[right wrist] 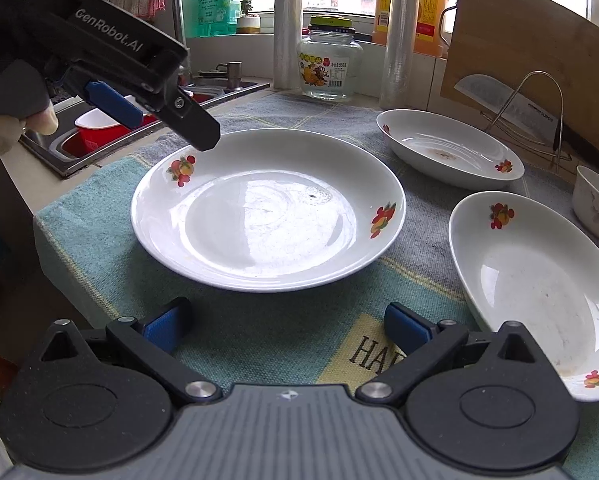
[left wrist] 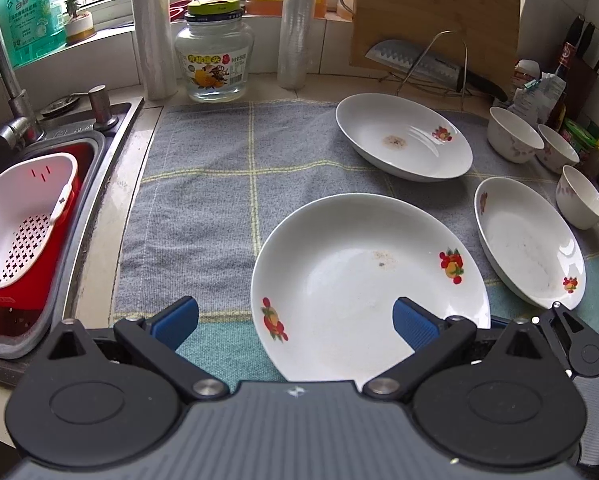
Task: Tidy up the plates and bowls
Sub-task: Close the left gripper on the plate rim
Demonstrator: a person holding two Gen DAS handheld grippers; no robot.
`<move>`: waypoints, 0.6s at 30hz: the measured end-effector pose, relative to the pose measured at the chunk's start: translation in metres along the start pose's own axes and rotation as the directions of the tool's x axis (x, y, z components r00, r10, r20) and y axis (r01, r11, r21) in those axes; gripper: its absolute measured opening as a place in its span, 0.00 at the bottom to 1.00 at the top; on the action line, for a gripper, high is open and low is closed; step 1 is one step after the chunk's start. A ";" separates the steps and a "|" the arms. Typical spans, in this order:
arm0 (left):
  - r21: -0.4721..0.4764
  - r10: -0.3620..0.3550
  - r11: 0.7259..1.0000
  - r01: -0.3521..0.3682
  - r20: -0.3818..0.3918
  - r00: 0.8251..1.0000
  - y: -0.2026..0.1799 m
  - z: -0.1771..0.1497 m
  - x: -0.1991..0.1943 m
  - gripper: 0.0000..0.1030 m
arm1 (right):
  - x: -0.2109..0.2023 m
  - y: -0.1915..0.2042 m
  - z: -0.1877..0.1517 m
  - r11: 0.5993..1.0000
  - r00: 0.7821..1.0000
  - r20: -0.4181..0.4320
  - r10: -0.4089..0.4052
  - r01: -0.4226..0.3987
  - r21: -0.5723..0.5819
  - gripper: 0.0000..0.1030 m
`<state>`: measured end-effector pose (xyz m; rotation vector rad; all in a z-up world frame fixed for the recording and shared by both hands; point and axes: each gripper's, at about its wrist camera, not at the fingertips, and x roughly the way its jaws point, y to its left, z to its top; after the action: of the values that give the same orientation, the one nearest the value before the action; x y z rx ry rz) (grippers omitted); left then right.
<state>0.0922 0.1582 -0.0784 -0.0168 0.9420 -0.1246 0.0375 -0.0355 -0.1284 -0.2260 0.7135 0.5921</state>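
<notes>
While both sets of jaws stand wide open and hold nothing, the left gripper (left wrist: 295,320) sits at the near-left rim of the large plate (left wrist: 369,284), with one pad over the plate's inner surface and the other out over the cloth (left wrist: 219,184); whether either pad touches the rim cannot be told. The right gripper (right wrist: 287,328) hovers over the cloth just short of the same plate, apart from it. All dishes lie on the cloth-covered desk: the large plate nearest, a second plate (left wrist: 403,136) behind it, a third plate (left wrist: 529,242) to its right, and three small bowls (left wrist: 513,134) along the right edge. The step in hand appears to be the first grasp, since no dish is stacked yet. The next move calls for closing the left jaws across the rim, one pad above and one below. A glazed rim may slip, so a firm pinch is advised.
</notes>
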 end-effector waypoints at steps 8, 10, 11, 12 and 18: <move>0.066 -0.029 0.997 0.031 -0.026 0.999 -0.002 0.022 0.017 0.99 | 0.001 -0.001 -0.003 1.000 0.999 0.044 0.015 -0.014 -0.014 1.00; 0.091 -0.050 0.994 0.052 -0.031 0.998 -0.001 0.028 0.024 0.99 | 0.002 0.000 -0.003 1.000 0.998 0.055 0.013 -0.013 -0.012 1.00; 0.102 -0.057 0.993 0.060 -0.038 0.998 0.000 0.031 0.028 0.99 | 0.003 0.001 -0.003 1.000 0.998 0.063 0.015 -0.014 -0.014 1.00; 0.112 -0.062 0.991 0.067 -0.050 0.997 0.001 0.034 0.033 0.99 | 0.003 0.003 -0.004 1.000 0.998 0.068 0.016 -0.015 -0.015 1.00; 0.178 -0.132 0.972 0.152 -0.119 0.984 0.002 0.052 0.060 0.99 | 0.004 0.005 0.003 0.999 0.998 0.058 0.025 -0.022 -0.046 1.00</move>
<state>0.1694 0.1510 -0.0959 0.0964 1.0320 -0.3486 0.0385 -0.0282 -0.1289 -0.2422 0.6474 0.6354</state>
